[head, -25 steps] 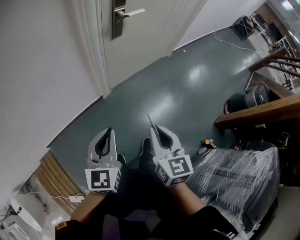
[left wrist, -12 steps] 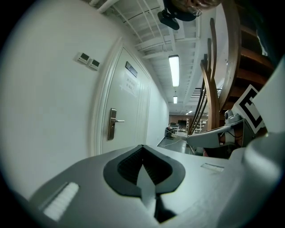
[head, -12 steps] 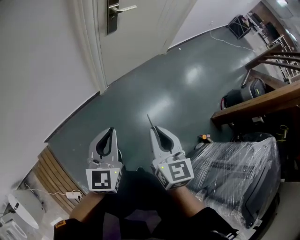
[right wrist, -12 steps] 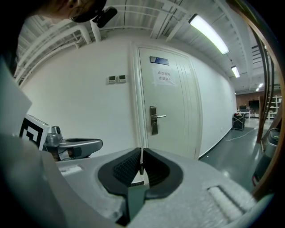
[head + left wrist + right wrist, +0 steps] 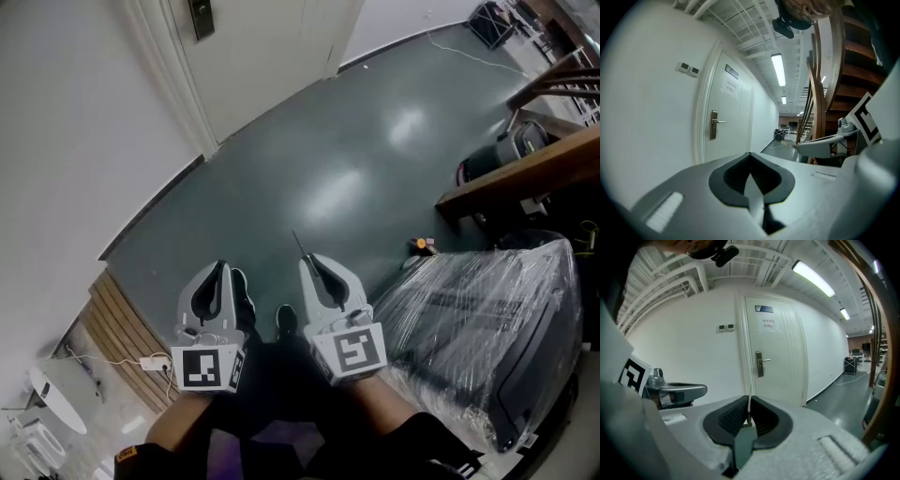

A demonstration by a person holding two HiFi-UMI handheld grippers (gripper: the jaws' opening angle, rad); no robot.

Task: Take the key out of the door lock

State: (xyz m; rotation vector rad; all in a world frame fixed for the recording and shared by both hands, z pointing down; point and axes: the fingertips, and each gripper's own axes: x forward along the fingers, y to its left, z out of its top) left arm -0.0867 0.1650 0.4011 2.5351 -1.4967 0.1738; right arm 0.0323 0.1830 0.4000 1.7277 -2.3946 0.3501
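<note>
The white door [image 5: 253,56] stands far ahead at the top of the head view, where only the lower end of its dark lock plate [image 5: 202,17] shows. In both gripper views the lock plate [image 5: 760,363] [image 5: 713,125] with its lever handle is small and distant. My right gripper [image 5: 309,262] is shut on a thin metal key [image 5: 297,242] that pokes out past the jaw tips; the right gripper view shows the key blade [image 5: 748,406] pinched between the pads. My left gripper [image 5: 220,270] hangs beside it, shut with nothing in it. Both are held low over the dark green floor.
A plastic-wrapped bulky thing [image 5: 478,328] stands close on the right, under a wooden stair beam [image 5: 525,173]. A small orange object [image 5: 424,246] lies on the floor. A slatted wood panel [image 5: 122,337] and a power strip [image 5: 155,361] are at the left wall.
The door and its lock plate have slid toward the top of the head view, and the lever handle has left the frame. Both grippers keep their pose, the key still in the right one.
</note>
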